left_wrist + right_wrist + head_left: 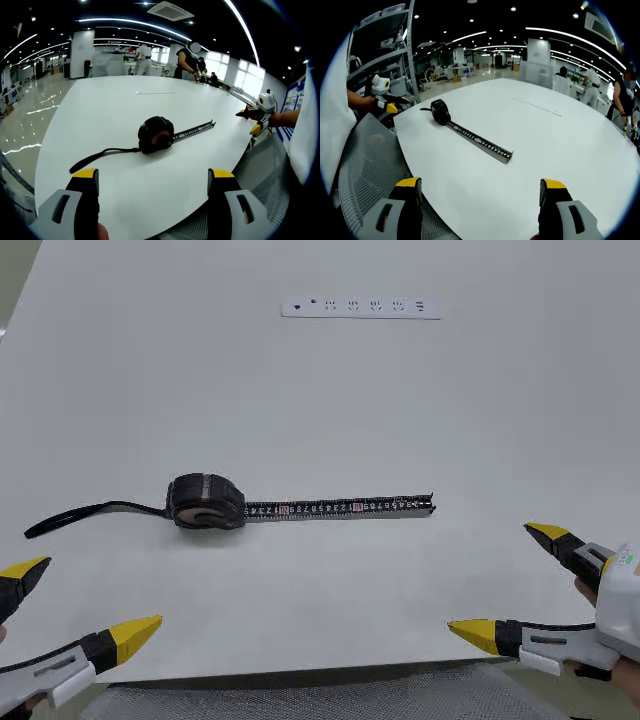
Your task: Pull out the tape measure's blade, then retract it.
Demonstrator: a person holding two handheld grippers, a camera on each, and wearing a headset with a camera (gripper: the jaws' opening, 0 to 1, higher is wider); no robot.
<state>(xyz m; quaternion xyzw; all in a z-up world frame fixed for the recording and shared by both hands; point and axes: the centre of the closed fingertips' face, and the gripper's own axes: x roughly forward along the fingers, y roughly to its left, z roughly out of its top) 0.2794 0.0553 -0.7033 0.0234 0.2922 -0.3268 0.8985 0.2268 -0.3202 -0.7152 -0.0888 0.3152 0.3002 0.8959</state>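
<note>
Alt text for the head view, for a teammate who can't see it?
A black tape measure lies on the white table, blade pulled out rightward, black strap trailing left. The open, yellow-tipped left gripper and right gripper hover at the near edge, touching nothing.

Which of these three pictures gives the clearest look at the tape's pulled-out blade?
The head view: the blade lies side-on, whole length and printed marks visible. The left gripper view shows the blade small, receding beyond the case. The right gripper view shows the blade slanting toward the camera, hook end nearest.
</note>
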